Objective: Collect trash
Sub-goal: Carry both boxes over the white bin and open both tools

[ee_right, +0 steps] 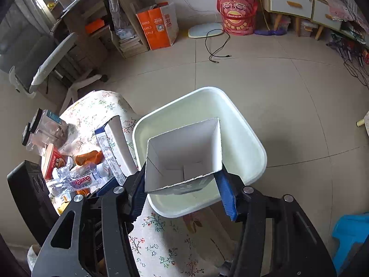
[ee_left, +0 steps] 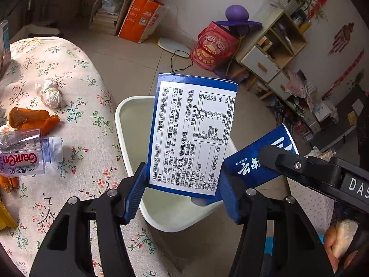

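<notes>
In the left wrist view, the left gripper (ee_left: 182, 192) clamps a blue-and-white box (ee_left: 192, 136), label side showing, over the white bin (ee_left: 129, 124); beside it a plastic bottle (ee_left: 30, 154) and what looks like orange peel (ee_left: 30, 120) lie on the floral cloth (ee_left: 76, 69); in the right wrist view, the right gripper (ee_right: 182, 191) pinches an open carton (ee_right: 184, 157), mouth toward the camera, above that bin (ee_right: 242, 143).

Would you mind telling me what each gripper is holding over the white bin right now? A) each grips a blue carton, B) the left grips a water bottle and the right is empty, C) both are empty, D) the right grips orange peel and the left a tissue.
A: the left gripper clamps a blue carton and the right gripper clamps an open blue carton, both above the white bin.
</notes>
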`<state>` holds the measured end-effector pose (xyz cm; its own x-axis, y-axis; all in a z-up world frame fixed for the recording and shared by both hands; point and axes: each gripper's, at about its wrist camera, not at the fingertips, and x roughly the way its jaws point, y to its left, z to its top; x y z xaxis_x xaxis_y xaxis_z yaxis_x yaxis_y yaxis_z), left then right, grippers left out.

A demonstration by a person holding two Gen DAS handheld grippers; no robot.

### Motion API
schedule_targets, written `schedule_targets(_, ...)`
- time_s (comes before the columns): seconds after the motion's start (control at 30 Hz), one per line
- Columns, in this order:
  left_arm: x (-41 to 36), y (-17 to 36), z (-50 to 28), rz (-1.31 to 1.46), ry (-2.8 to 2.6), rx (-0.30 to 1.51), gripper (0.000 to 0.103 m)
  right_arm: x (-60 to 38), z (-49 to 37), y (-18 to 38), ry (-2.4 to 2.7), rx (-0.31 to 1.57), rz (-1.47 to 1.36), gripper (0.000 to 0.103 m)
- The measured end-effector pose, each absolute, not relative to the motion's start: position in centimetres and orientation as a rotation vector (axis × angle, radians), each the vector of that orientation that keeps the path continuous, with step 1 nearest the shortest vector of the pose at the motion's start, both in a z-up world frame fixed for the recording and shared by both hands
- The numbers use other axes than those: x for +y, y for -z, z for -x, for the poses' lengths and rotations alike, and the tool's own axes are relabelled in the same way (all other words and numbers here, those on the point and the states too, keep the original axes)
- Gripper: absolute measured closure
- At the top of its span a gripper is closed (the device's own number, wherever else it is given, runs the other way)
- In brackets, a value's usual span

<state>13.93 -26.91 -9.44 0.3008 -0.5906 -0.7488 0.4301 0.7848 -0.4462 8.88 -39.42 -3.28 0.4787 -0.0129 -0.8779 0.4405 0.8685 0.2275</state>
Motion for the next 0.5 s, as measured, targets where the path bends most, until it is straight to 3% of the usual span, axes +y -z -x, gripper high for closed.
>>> schedule_targets(0.2,-27.6,12.4,-16.0,0.183,0.663,1.164,0.039,-40.0,-11.6,3.7,0.316,1.048,-0.396,0.050)
schedule_targets(0.23,-27.3,12.3,-16.0,0.182,0.661,1.163,0.034,-40.2,-11.8,3.8,0.307,1.052,-0.403,0.049)
schedule_targets(0.27,-27.1,12.2,-16.0,0.180,0.656,1.158,0.029,-40.1,-11.9,3.9,0.298,1.055,-0.410,0.043)
schedule_targets(0.33,-26.3,11.7,-15.7,0.183,0.654,1.149,0.029,-40.0,-11.8,3.5,0.293,1.039,-0.411,0.026)
schedule_targets(0.5,-23.1,9.5,-14.9,0.196,0.615,1.111,0.029,-39.5,-11.9,2.8,0.308,1.010,-0.379,0.025)
